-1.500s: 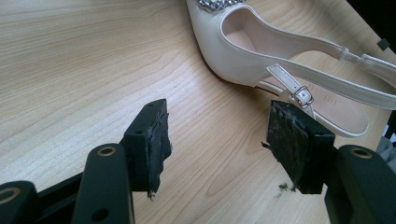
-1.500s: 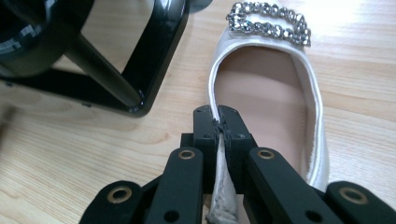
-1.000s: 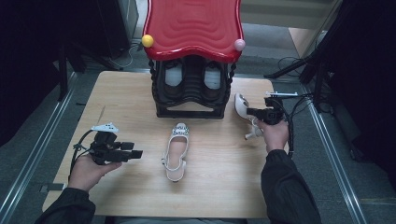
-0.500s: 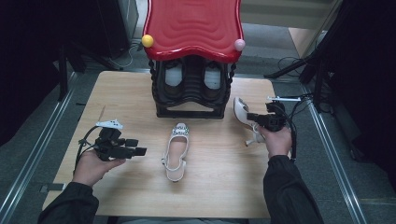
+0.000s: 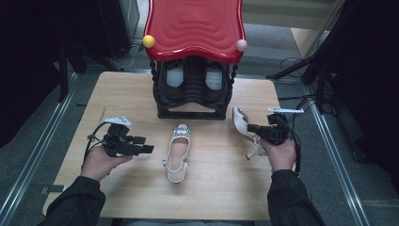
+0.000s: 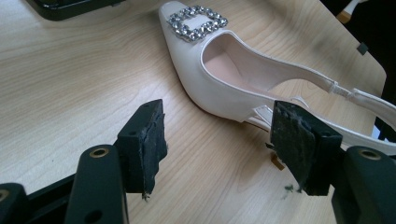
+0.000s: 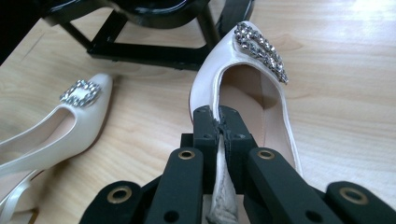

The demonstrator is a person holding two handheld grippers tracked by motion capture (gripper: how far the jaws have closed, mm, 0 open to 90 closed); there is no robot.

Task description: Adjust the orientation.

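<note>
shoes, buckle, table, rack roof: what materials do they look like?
Shoes: glossy off-white, likely patent leather or synthetic; soft highlights along the upper.
Buckle: clear faceted stones, probably rhinestones, sparkling in a square frame.
Table: light wood or wood-look laminate; grain lines show, matte finish.
Rack roof: shiny red, looks like moulded plastic; rippled surface with glare.

shoes (image 5: 178,153): white, glossy, w/ silver rhinestone buckles (image 6: 197,22)
rack roof (image 5: 195,27): red, wavy ridges
rack frame (image 5: 190,101): black
balls: yellow (image 5: 148,41), pink (image 5: 241,45)
table (image 5: 127,92): light wood grain
jaws: black
</note>
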